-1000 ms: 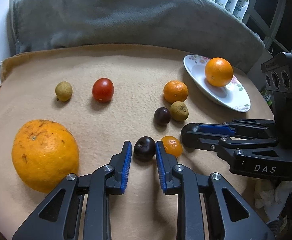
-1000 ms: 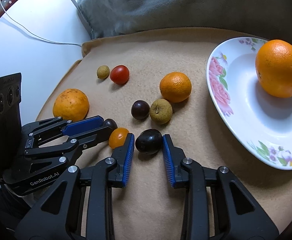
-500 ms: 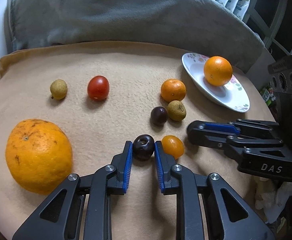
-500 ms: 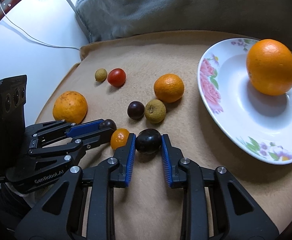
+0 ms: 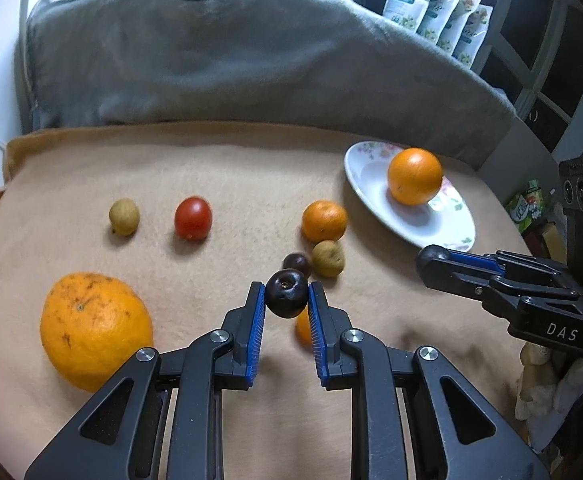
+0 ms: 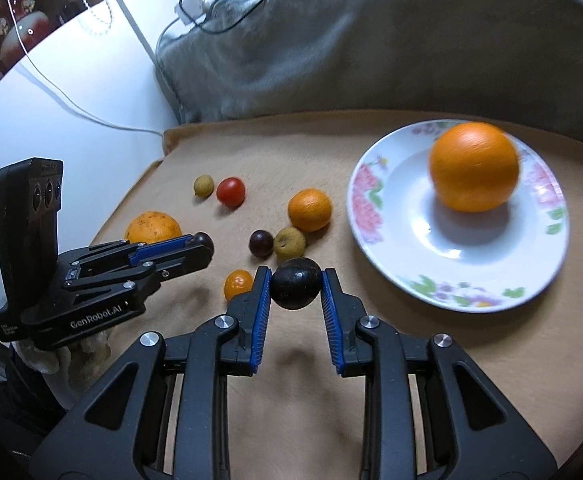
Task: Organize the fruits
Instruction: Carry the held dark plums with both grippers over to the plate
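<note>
Plums clamped, one in each hand-held gripper, above the beige blanket (image 5: 91,184).
Your left hand-held gripper (image 5: 286,300) is closed on a small dark plum (image 5: 286,294), your right hand-held gripper (image 6: 296,285) on a bigger dark plum (image 6: 295,283); both fruits are round, smooth, almost black. You pinch them at the widest part, probably so they do not slip on the way to the flowered plate (image 6: 375,204), where one orange (image 6: 473,166) waits.

Left claw (image 5: 286,300) clamped shut, right claw (image 6: 295,280) likewise, angled downward
</note>
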{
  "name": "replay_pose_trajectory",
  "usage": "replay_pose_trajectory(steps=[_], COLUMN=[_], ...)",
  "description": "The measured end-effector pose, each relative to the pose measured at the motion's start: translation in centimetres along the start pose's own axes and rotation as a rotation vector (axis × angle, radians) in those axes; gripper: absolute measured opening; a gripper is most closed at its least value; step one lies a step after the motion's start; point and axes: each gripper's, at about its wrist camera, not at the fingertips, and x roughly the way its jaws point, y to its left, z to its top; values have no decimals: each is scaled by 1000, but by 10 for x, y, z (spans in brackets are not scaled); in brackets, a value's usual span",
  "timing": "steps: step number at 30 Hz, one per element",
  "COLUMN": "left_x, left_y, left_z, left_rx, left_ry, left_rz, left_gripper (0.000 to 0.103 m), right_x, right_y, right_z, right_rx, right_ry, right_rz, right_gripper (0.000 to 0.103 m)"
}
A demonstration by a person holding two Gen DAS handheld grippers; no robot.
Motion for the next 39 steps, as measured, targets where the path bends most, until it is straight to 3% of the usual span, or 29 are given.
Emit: replay_pose_trajectory(steps=[16, 39], left_x=[21, 60], left_y=[-65, -97], left_z=[35, 53], left_rx=[83, 131], left_ry=[-26, 25], left_rz=[-80, -77], left_gripper=[20, 20], right_x=[-50, -31], right_y=[-56, -90], right_z=[3, 7], right_rx=[51, 51], right_ry=[-84, -52], right_rz=[-118, -152], right_gripper=[26, 26])
